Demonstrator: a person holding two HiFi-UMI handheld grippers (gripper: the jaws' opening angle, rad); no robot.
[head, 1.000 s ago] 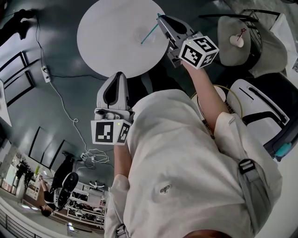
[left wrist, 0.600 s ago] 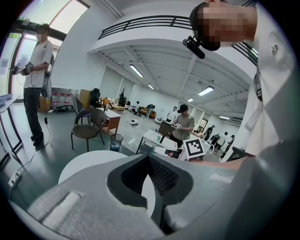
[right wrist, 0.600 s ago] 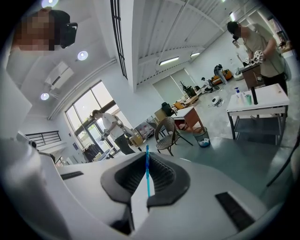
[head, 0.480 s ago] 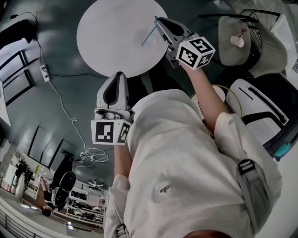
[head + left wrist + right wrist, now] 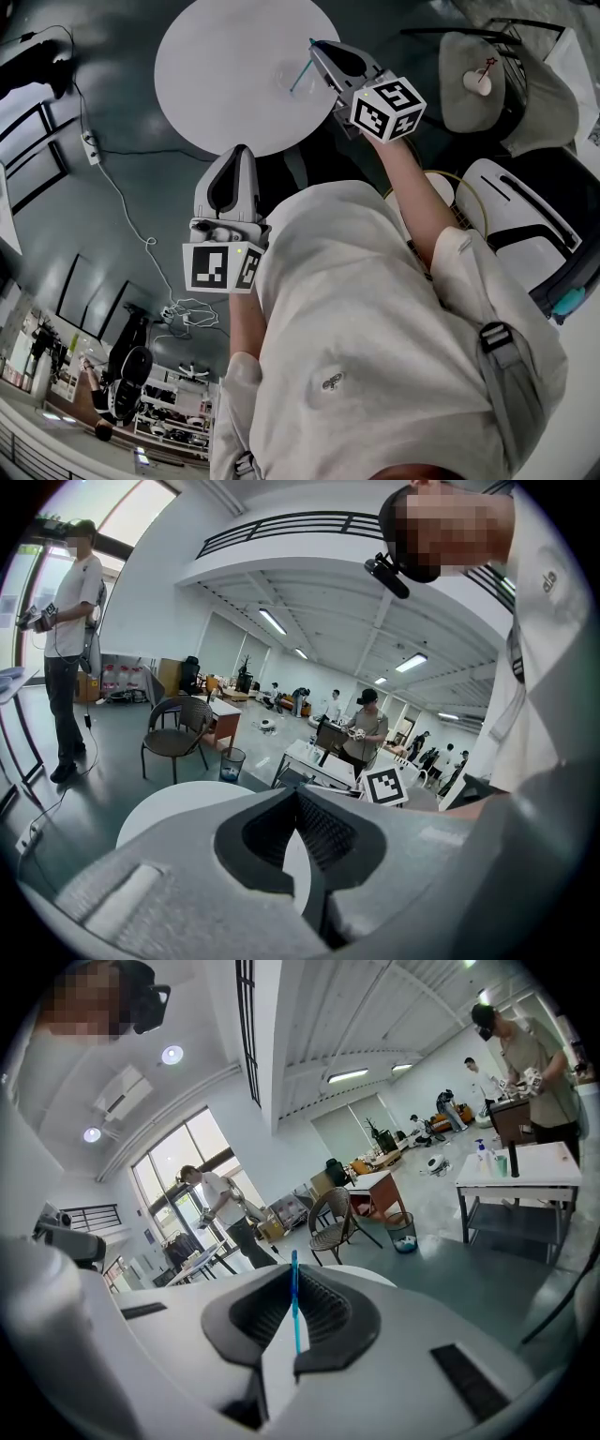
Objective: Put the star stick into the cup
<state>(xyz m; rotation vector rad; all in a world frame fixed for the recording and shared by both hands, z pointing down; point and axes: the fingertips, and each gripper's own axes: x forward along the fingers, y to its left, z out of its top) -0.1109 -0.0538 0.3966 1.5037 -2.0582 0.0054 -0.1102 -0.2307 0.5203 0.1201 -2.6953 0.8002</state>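
Step in hand: the star stick is judged to be on its way into the cup, and is not yet released.
Stick's place: it is held slanted over the round white counter, with its lower end at the faint clear cup. Whether the end is already inside cannot be told, and no star is seen.
Next move: the lower end should be centred over the rim and lowered, and only then should the grip be eased.
Right gripper: its fingers are clamped on the thin blue stick, which stands upright between the ribbed pads.
Left gripper: its fingers are pressed together with nothing held. It is kept at the counter's near edge, well apart from the cup.
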